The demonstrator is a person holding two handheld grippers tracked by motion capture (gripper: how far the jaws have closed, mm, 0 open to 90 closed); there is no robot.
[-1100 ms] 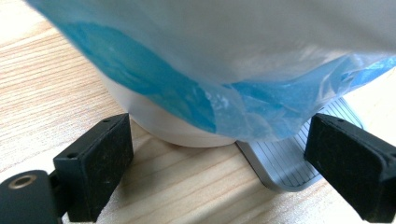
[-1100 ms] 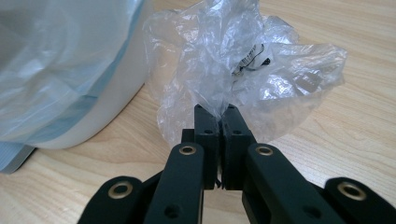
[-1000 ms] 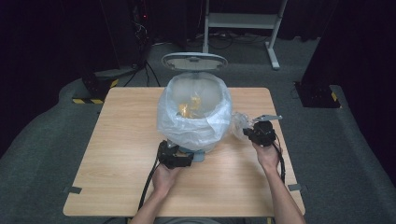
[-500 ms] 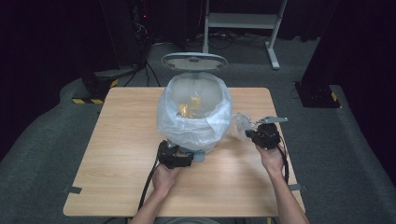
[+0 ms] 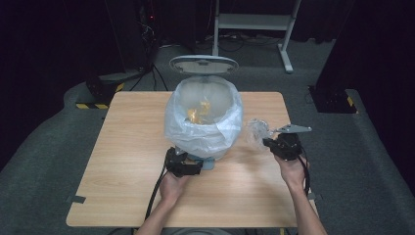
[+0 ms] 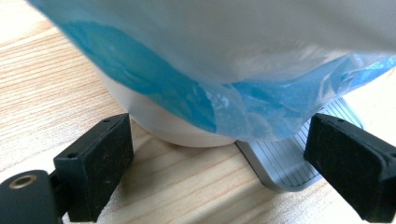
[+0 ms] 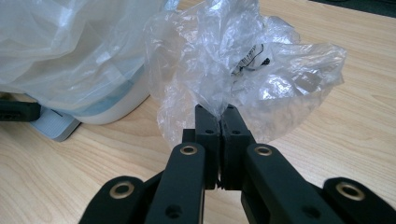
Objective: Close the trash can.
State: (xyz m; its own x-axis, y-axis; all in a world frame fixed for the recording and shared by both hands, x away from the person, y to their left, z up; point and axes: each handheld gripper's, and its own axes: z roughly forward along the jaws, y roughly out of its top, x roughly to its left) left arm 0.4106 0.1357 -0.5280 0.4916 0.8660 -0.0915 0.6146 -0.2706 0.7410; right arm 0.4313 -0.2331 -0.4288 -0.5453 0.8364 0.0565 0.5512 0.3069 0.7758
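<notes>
The right claw (image 7: 219, 112), clamped on a crumpled plastic wrapper (image 7: 243, 60), carries it beside the lined bin (image 5: 203, 117); next it needs lifting over the bin's rim. The left claw (image 6: 224, 154) stands wide at the bin's pedal (image 6: 285, 161).

The right gripper (image 7: 219, 116) is pinching a crumpled clear plastic wrapper (image 7: 243, 60) between closed jaws above the wooden table (image 7: 336, 121), beside the bag-lined white bin (image 7: 116, 100).

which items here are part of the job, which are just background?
In the job: crumpled clear plastic pinched in the right tongs; lined bin, lid up; its pedal between the open left tongs.

Background: table; white stand; floor cables.
</notes>
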